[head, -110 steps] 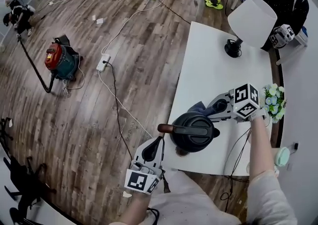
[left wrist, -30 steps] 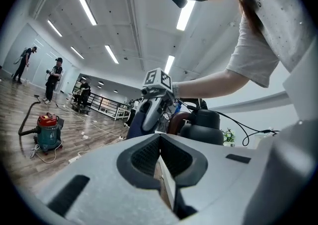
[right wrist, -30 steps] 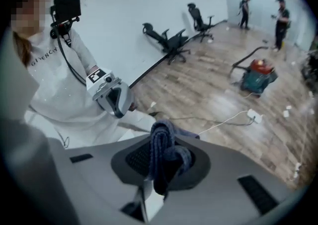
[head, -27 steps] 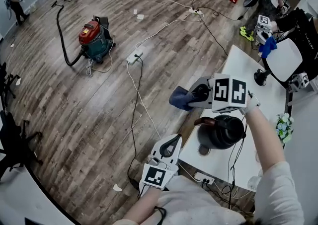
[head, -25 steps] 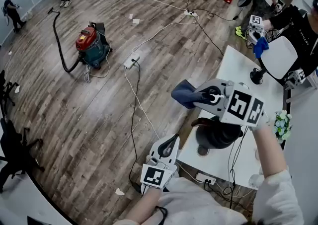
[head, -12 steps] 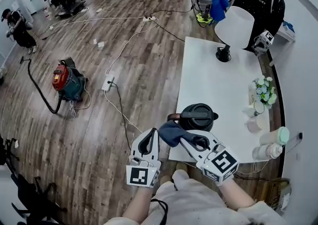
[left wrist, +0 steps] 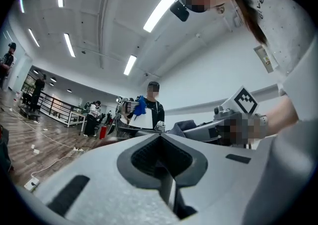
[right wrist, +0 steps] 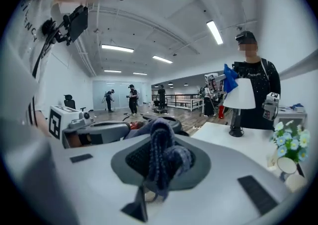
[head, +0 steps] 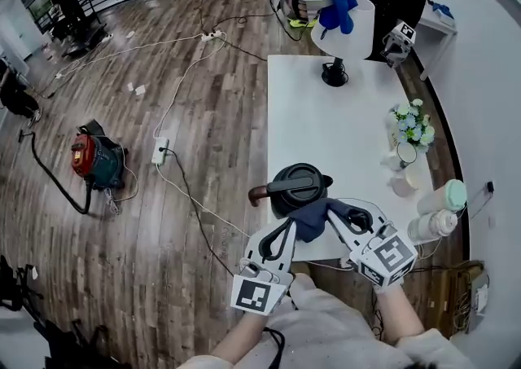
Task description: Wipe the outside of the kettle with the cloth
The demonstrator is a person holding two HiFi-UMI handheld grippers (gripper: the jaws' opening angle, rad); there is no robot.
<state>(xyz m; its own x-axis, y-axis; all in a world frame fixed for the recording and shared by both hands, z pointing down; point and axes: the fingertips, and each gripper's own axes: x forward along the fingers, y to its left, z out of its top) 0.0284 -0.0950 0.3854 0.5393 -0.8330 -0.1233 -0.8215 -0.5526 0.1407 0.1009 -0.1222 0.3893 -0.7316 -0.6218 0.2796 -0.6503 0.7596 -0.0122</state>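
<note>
Presently: two grippers, one cloth, one kettle. The right gripper [right wrist: 156,162] has its jaws clenched on the dark blue cloth [head: 310,218]. The left gripper [left wrist: 165,164] has its jaws pressed together, empty. The black kettle [head: 297,186] stands at the near edge of the white table [head: 326,127], just beyond the cloth and apparently touching it.

— Where do we have the kettle [head: 299,188]?
— On the table [head: 326,131], near its six o'clock edge. From it we see the lamp [head: 340,29] at twelve, at the table's far end, the flowers [head: 411,121] at two, and the bottles [head: 444,196] at three.
— And the cloth [head: 309,218]?
— At the kettle's six, against its near side, between the right gripper's [head: 330,213] jaws. Our left gripper [head: 286,226] lies at seven. The vacuum cleaner [head: 94,160] stands on the floor at nine, well apart.
</note>
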